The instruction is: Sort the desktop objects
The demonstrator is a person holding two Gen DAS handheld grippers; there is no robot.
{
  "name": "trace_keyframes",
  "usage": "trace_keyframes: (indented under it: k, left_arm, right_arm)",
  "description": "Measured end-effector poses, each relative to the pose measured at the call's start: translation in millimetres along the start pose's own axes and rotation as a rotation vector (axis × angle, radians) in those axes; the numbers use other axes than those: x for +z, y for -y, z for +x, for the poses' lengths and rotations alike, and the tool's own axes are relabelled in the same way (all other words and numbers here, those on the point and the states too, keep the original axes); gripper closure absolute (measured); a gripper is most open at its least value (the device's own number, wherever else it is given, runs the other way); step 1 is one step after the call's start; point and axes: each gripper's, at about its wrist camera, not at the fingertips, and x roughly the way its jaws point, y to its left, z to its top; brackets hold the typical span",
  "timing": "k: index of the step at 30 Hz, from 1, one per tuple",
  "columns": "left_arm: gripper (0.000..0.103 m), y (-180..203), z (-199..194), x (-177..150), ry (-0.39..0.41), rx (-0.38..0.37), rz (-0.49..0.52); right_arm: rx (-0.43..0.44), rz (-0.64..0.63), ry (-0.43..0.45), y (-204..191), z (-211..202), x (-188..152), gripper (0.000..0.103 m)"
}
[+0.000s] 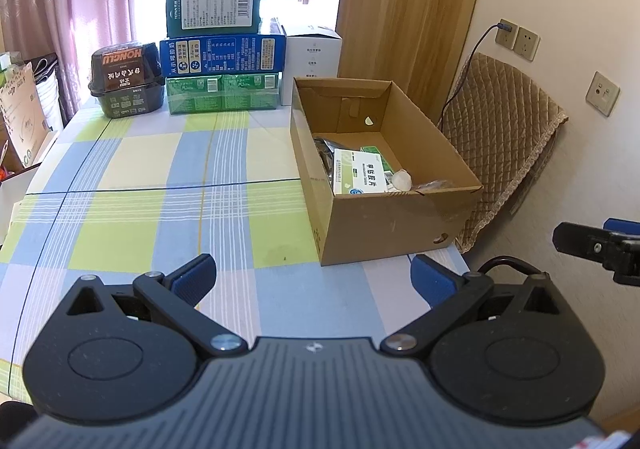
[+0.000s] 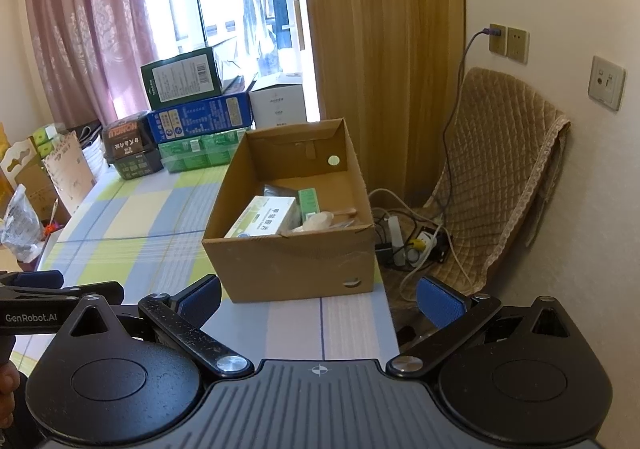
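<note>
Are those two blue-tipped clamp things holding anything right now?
No. The left tool and the right tool are both wide open with nothing between their fingers, above the checked tablecloth near the cardboard box.

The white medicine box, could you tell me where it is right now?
In both views the white medicine box lies inside the open cardboard box at the table's right edge, beside a small green box.

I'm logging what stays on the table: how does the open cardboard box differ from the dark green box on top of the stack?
The cardboard box is plain brown; the dark green box carries a white printed label with a barcode. The cardboard box is open-topped, with small packages inside; the dark green box is closed. The cardboard box sits directly on the tablecloth; the dark green box stands atop stacked boxes. Both are rectangular.
</note>
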Motion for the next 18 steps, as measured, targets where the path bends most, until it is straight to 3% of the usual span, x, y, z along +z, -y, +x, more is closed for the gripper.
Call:
trace_keyframes:
  k: [18]
  left_arm:
    - [0.001,3.1,7.4,-0.3,-0.011,-0.013,0.006]
  right_arm:
    - [-0.002,0.01,-0.019,2.0,8.9,-5.3,0.002]
